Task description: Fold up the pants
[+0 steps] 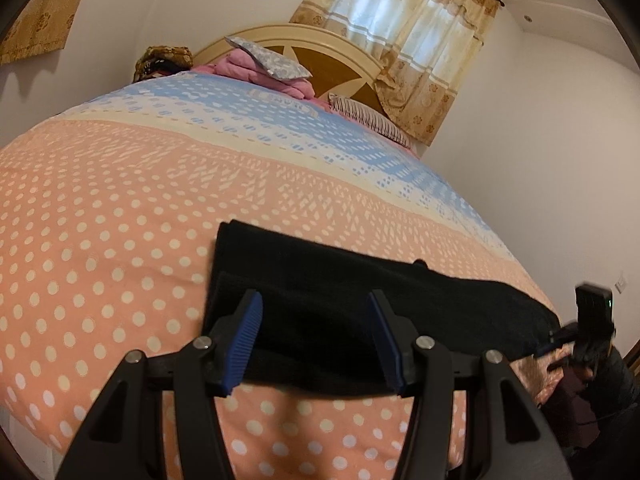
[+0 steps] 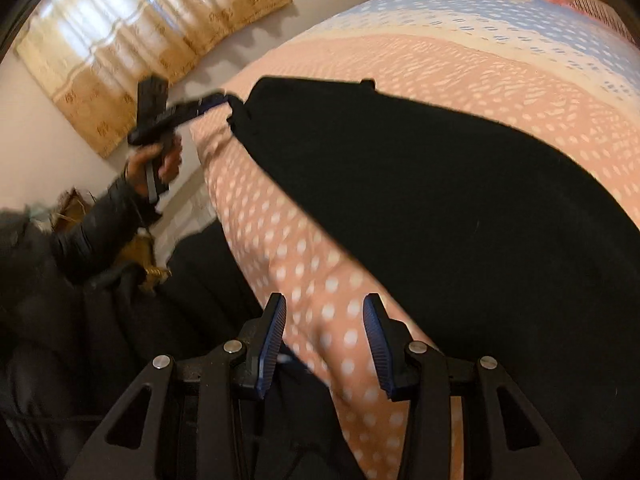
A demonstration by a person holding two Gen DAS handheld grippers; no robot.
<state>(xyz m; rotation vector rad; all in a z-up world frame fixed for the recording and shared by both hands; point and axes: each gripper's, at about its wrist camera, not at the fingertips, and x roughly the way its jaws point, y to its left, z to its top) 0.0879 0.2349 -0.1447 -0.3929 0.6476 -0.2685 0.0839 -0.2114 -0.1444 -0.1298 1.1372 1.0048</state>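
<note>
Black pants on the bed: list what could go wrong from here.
1. The black pants lie close to the bedspread's near edge; a tug could slide them off.
2. The left gripper is open with cloth between its fingers; closing may catch only the top layer and undo the fold.
3. The right gripper is open over bare bedspread, so it may pinch bedding instead.

**Bed with folded pants near its edge**

The bed [image 1: 120,208] wears a cover with a peach white-dotted band, a cream strip and a blue patterned band. Black pants [image 1: 320,304] lie folded flat on the peach band, near the edge. By the headboard [image 1: 320,52] rest pink bedding [image 1: 256,72], a grey patterned pillow [image 1: 272,60] and a striped pillow [image 1: 368,118].
</note>
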